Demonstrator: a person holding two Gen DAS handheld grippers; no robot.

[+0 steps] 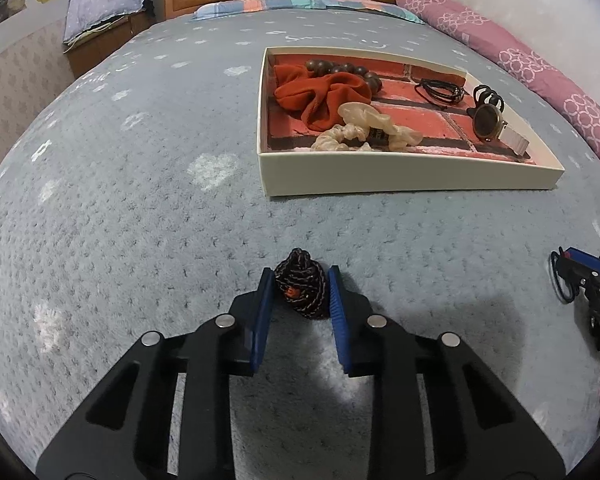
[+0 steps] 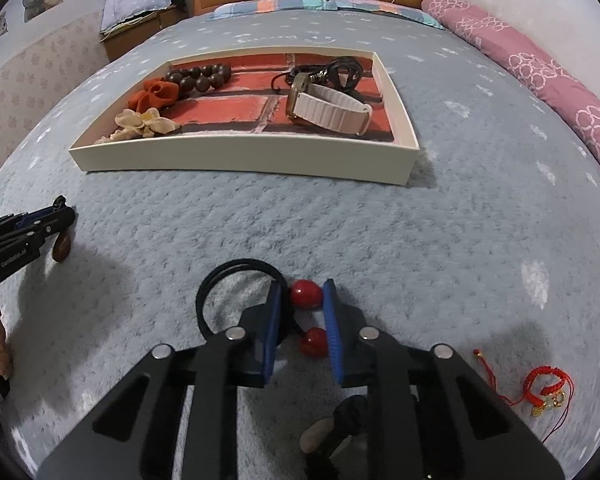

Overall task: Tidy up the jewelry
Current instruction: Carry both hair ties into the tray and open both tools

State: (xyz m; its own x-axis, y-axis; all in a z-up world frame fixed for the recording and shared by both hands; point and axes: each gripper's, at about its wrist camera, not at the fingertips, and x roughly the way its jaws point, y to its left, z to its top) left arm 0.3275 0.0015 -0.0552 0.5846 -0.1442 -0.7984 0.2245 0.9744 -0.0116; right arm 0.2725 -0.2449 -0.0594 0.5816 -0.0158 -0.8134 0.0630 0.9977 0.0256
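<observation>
A bed (image 1: 140,200) covered in a grey-blue fleece blanket fills both views, with a pink patterned bolster (image 1: 520,52) along its far right side. On the blanket sits a shallow cream tray (image 2: 240,162) lined with a red brick print. It holds a white-strapped watch (image 2: 328,108), a rust-red scrunchie (image 1: 320,96), a cream scrunchie (image 1: 364,128), a string of dark wooden beads (image 2: 200,74) and a black cord (image 1: 440,92).

Nearer the cameras, the left gripper (image 1: 302,280) is clenched on a coiled dark braided bracelet (image 1: 300,288), its blue pads pressing both sides while the coil rests on the blanket. The right gripper (image 2: 302,292) is clamped on a black hair tie with two red balls (image 2: 306,294), the front ball between its pads, the loop lying to the left. A red string bracelet (image 2: 548,392) lies apart at the right.
</observation>
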